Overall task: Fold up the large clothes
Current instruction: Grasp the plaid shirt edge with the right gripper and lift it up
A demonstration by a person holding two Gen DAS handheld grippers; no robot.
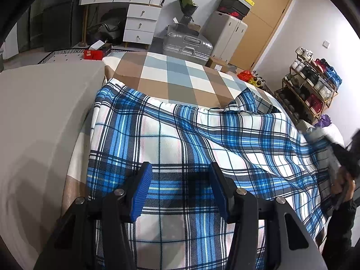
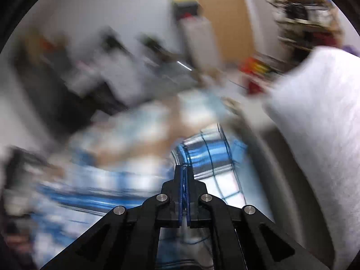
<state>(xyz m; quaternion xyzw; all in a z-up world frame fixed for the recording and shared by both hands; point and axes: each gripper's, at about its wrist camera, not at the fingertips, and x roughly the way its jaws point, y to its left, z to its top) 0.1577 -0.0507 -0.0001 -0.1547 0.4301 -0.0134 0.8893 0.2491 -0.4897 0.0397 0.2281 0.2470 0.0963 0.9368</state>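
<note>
While right gripper (image 2: 184, 168) pinches plaid shirt (image 1: 180, 139) edge, left gripper (image 1: 180, 180) fingers spread above it

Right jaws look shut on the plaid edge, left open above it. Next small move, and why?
Probably lower the left gripper and close it on the plaid garment directly beneath. Its jaws stand apart with cloth visible between them, ungripped. The right gripper is shut on the garment's edge, and the fabric already pulls in diagonal folds toward that side, so carrying on one-handed would likely drag it askew across the checked bedspread.
</note>
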